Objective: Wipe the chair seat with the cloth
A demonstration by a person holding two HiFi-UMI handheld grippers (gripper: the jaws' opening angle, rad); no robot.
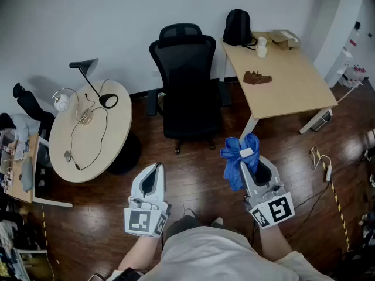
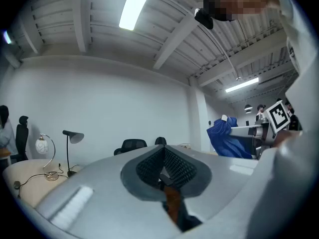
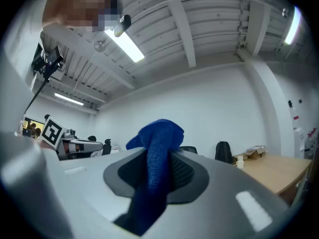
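Note:
A black mesh office chair stands ahead between the two tables, its seat bare. My right gripper is shut on a blue cloth, which bunches above the jaws and hangs down. In the right gripper view the blue cloth fills the gap between the jaws. My left gripper is held low at the left, jaws shut with nothing between them. The left gripper points up and level, and the blue cloth shows at its right. Both grippers are well short of the chair.
A round light table at the left carries a black desk lamp and cables. A rectangular wooden desk at the right holds a black backpack, a cup and a brown item. Dark wood floor lies between me and the chair.

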